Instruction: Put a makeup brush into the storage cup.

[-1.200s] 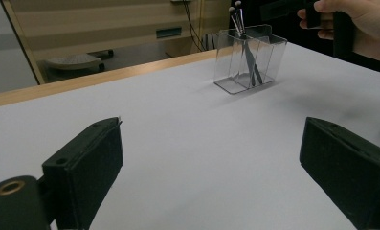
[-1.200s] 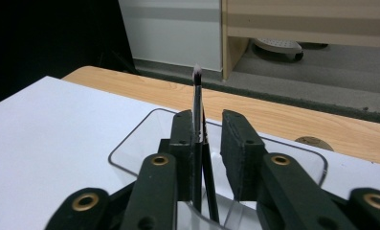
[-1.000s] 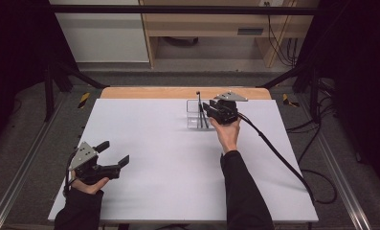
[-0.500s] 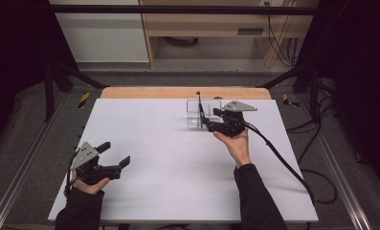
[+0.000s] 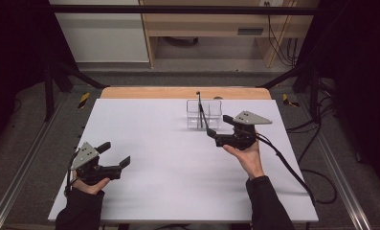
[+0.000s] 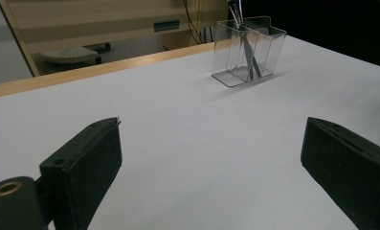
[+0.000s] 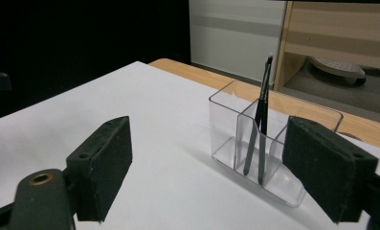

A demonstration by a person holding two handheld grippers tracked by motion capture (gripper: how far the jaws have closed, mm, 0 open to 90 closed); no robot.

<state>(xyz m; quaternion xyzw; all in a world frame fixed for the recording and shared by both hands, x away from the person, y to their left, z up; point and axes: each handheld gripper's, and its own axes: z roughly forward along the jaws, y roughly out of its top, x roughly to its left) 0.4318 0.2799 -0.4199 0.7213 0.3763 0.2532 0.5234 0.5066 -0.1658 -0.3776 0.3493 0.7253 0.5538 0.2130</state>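
Since two brushes [image 5: 203, 111] stand in the clear holder [image 5: 204, 115], release is judged done.
Right hand-held gripper [image 5: 218, 128], jaws just opened and empty, is held beside it near the desk's [image 5: 168, 158] far edge; left hand-held gripper [image 5: 115, 158] is kept open.

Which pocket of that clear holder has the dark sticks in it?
The middle compartment of the clear three-part organizer holds the two dark slim brushes; the compartments either side are empty.

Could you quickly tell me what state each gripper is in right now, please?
Left gripper: open, holding nothing.
Right gripper: open, jaws just been opening, nothing between them; pens stand in the clear organizer.
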